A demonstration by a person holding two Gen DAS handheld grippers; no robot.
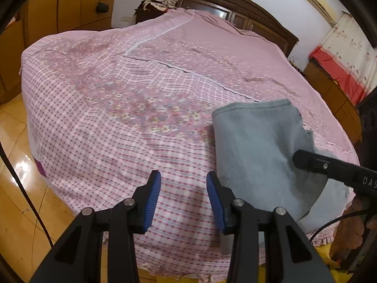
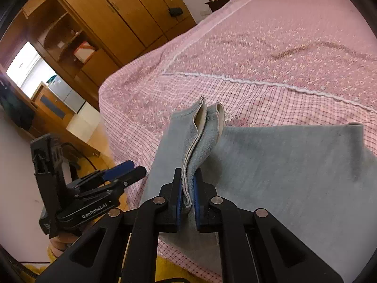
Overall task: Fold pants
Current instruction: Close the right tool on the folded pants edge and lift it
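Grey-blue pants (image 2: 294,176) lie partly folded near the front edge of the bed (image 2: 271,47). My right gripper (image 2: 188,184) is shut on a bunched fold of the pants' edge (image 2: 200,139), lifted a little off the rest of the cloth. In the left wrist view the pants (image 1: 256,151) sit at the lower right, with the right gripper's black finger (image 1: 329,165) reaching in over them. My left gripper (image 1: 183,184) stands open over the checked bedcover just left of the pants, with nothing between its blue pads. It also shows in the right wrist view as the left gripper (image 2: 122,167) at lower left.
The bed carries a pink floral and checked cover (image 1: 117,94) and has a dark wooden headboard (image 1: 247,11). Wooden wardrobes (image 2: 106,11) stand on the far side. Clothes (image 1: 160,2) are piled by the headboard. Glossy wood floor (image 1: 16,165) lies left of the bed.
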